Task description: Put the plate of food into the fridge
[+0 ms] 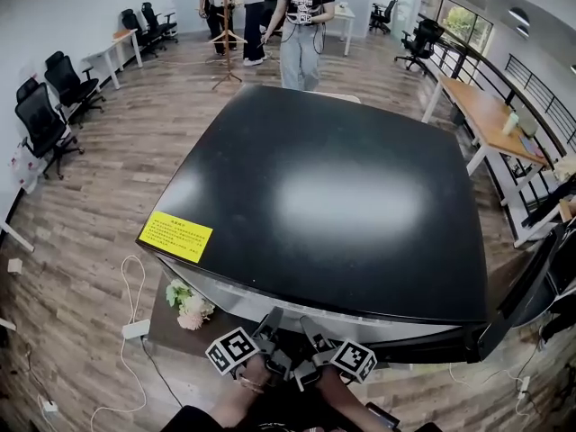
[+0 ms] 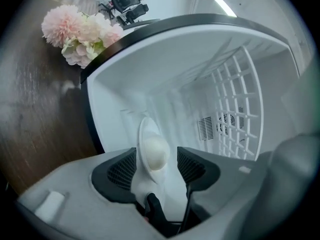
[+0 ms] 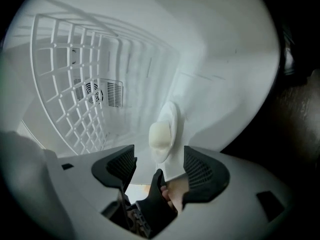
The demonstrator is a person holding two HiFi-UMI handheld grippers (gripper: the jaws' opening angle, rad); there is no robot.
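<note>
I look down on the fridge's black top (image 1: 342, 196); both grippers reach under its front edge into the white interior (image 2: 125, 84). The white plate (image 2: 148, 134) with a pale round bun (image 2: 155, 153) rests inside the fridge. In the left gripper view the plate lies in line between the spread jaws of my left gripper (image 2: 156, 166), and neither pad presses on it. My right gripper (image 3: 160, 166) also stands open, with the plate (image 3: 174, 126) and bun (image 3: 160, 135) just beyond its jaws. Seen from the head, the left gripper (image 1: 268, 324) and right gripper (image 1: 313, 329) sit side by side.
A white wire rack (image 3: 75, 69) and a fan vent (image 2: 220, 126) line the fridge's inside. Pink flowers (image 1: 189, 306) lie left of the fridge on a dark surface. The open door (image 1: 531, 286) stands at the right. A power strip (image 1: 135, 329) and cables lie on the floor; people (image 1: 301, 25) stand beyond.
</note>
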